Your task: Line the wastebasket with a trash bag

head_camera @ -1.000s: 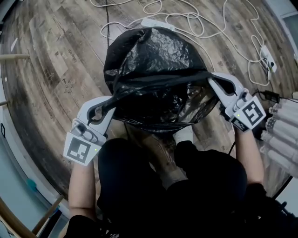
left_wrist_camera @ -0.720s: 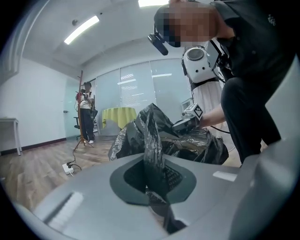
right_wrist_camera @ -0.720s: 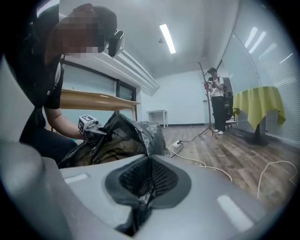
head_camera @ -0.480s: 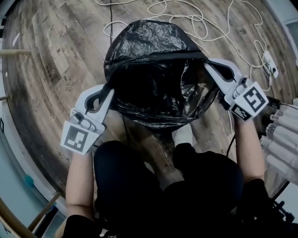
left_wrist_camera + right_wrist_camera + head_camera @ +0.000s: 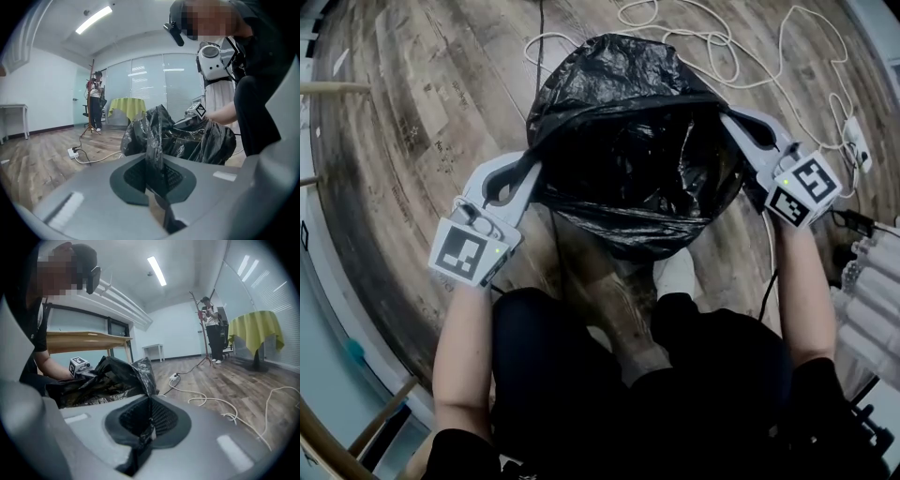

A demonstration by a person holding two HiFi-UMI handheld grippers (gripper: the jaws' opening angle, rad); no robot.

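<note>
The left gripper point(image 5: 532, 172) is clamped tight on a fold of the black crinkled plastic trash bag point(image 5: 623, 89), with the film pinched between its pads. The right gripper point(image 5: 729, 122) holds the opposite side of the rim the same way, jaws closed on the plastic. Between them the bag's mouth is stretched open from left to right, just beyond the person's knees and above the brown wood-plank floor point(image 5: 412, 141). White cables point(image 5: 722, 56) trail on the far side. No wastebasket can be made out; if one is there, the bag hides it.

By my reading the bag is unfolded and opened, while seating it in the wastebasket and turning the rim over the edge are not yet done.

Against a second ago, both grippers sit farther from the person. The mouth, then a flatter slit, gapes wider and shows more of the dark inside.
</note>
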